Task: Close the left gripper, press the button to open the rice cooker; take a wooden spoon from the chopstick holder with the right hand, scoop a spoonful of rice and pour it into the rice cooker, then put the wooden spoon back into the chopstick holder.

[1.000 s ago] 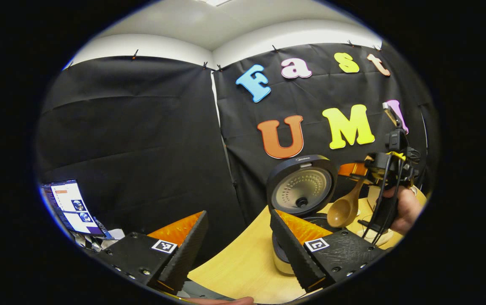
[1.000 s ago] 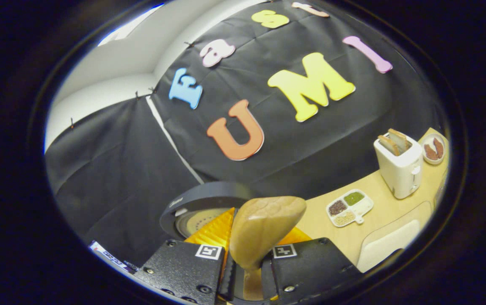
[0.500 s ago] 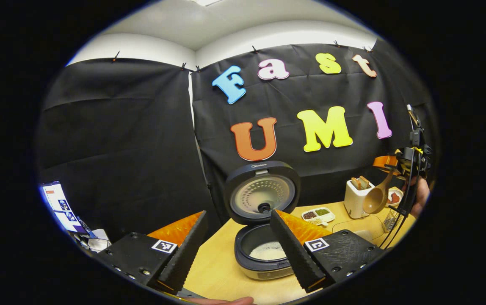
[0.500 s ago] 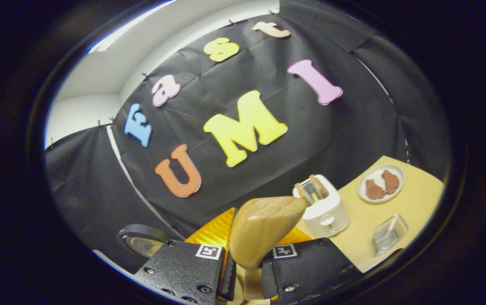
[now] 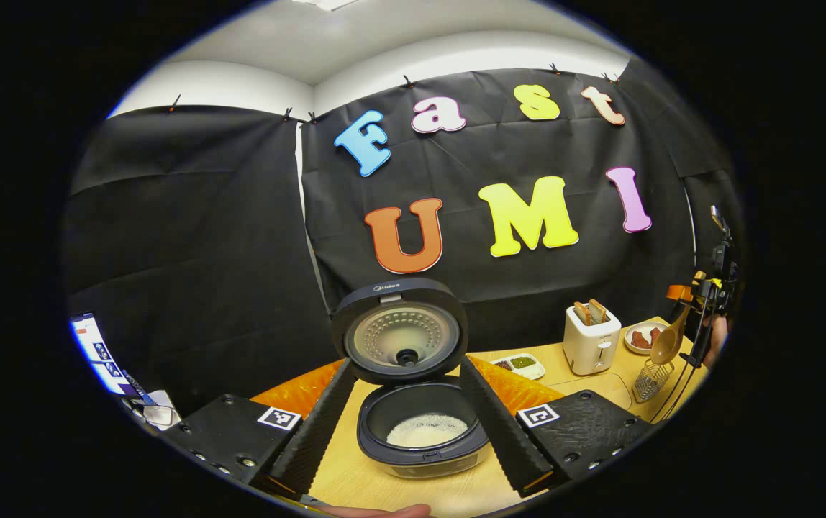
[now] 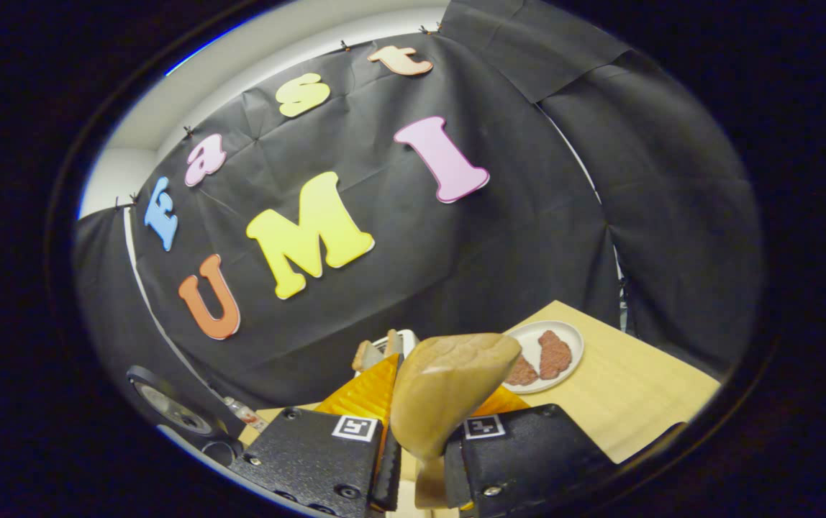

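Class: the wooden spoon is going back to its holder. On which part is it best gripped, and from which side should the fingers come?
By the handle just below the bowl, as the right gripper grips it now: fingers close on the wooden spoon from either side of the slim handle. The wide bowl stands clear above them, so it likely cannot slip down through.

One table point(image 5: 377, 475) carries one cooker point(image 5: 424, 432) (lid up, a single heap of rice point(image 5: 427, 430) in its pot), one toaster point(image 5: 591, 339) with two slices of toast point(image 5: 590, 311) in its slots, one divided tray point(image 5: 519, 365) and one wire holder point(image 5: 648, 381). There is one plate point(image 6: 571, 344) bearing two brown pieces of food point(image 6: 541, 360), and one spoon point(image 6: 449, 392). Two tools are in view, the left tool point(image 5: 404, 414) and the right tool point(image 6: 416, 460), and one screen point(image 5: 100, 352) stands at the far left edge.
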Available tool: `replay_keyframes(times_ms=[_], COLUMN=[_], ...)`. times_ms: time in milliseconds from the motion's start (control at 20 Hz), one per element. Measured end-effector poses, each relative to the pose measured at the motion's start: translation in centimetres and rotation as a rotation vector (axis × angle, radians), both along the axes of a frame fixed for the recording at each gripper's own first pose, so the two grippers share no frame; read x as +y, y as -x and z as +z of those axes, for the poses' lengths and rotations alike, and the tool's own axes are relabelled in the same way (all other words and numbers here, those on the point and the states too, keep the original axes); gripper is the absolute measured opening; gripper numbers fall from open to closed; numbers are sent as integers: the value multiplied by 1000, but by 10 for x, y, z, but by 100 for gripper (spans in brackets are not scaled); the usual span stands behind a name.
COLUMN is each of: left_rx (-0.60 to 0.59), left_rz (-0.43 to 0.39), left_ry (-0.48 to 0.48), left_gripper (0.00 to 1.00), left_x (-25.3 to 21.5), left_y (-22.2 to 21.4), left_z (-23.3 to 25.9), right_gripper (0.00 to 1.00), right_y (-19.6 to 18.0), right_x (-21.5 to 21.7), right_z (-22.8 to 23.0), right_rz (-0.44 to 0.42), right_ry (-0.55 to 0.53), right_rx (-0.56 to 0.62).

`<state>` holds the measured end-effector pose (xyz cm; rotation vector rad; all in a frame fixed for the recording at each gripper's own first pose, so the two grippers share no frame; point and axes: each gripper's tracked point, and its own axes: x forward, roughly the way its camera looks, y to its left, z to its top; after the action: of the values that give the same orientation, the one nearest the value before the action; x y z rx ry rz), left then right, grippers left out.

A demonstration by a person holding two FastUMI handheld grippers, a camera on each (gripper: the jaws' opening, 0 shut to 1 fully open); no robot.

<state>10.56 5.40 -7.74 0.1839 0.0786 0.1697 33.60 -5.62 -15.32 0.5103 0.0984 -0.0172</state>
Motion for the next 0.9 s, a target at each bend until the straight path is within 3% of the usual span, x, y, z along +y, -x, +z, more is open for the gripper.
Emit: replay_keyframes(times_ms=[350, 450, 900], left_rx=[19, 22, 38], left_rz=[-19, -24, -44], left_ry=[-32, -35, -60], left_gripper=[94, 94, 94], left_x=[-16, -18, -21], left_y=[-9, -12, -15], left_z=[-6, -6, -10], right_gripper=[30, 24, 25], right_y=[-20, -22, -17], right_x=[-15, -14, -17], right_z=[-56, -68, -127], right_rz=[2, 1, -25], right_ry=[33, 37, 29], right_rx=[66, 81, 175])
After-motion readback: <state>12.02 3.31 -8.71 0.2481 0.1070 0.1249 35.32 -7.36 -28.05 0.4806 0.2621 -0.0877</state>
